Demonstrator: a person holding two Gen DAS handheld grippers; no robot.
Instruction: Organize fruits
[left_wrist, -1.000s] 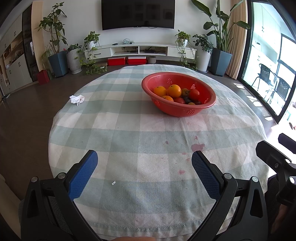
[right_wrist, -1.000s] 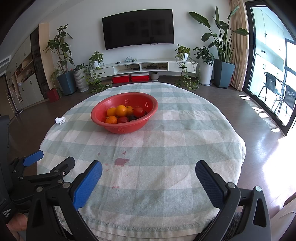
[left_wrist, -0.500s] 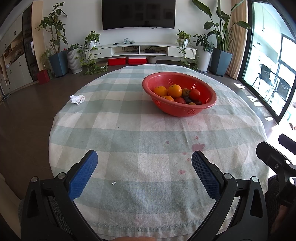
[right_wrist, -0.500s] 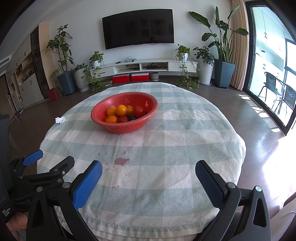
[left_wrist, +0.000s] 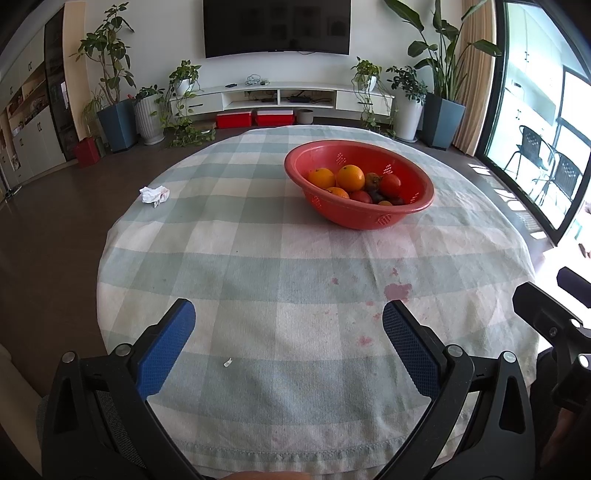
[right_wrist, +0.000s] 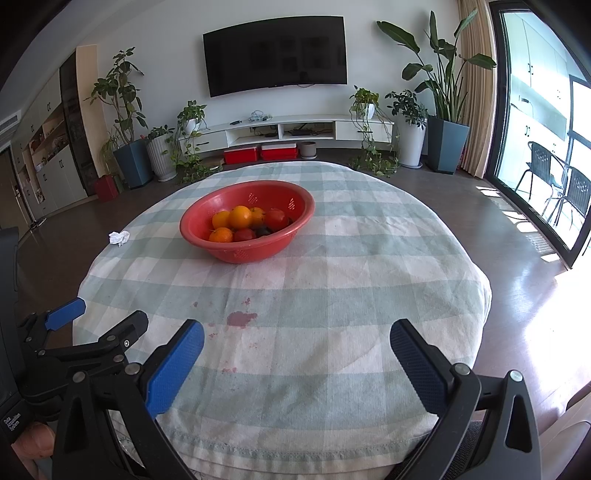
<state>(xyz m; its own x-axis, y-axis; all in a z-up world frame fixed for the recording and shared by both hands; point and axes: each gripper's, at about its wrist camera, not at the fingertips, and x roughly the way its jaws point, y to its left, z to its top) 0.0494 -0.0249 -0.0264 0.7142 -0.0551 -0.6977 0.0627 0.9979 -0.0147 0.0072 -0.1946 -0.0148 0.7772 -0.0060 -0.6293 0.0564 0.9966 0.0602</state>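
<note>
Fruits (left_wrist: 356, 184) lie in the red basket (left_wrist: 419, 206), far across the checked tablecloth (left_wrist: 258, 258) from your left gripper (left_wrist: 288, 332) and right gripper (right_wrist: 297, 350); both gape wide, holding nothing.

Both wrist views face the shared red basket (left_wrist: 384, 218) from the table's (right_wrist: 332, 280) near edge.

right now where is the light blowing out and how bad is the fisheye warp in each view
Left wrist view: the window at right is overexposed; the table bulges round, room edges curve, corners go black; the red basket stays sharp. Right wrist view: strong glare on the floor at right; the TV bows upward; same black corners.
</note>
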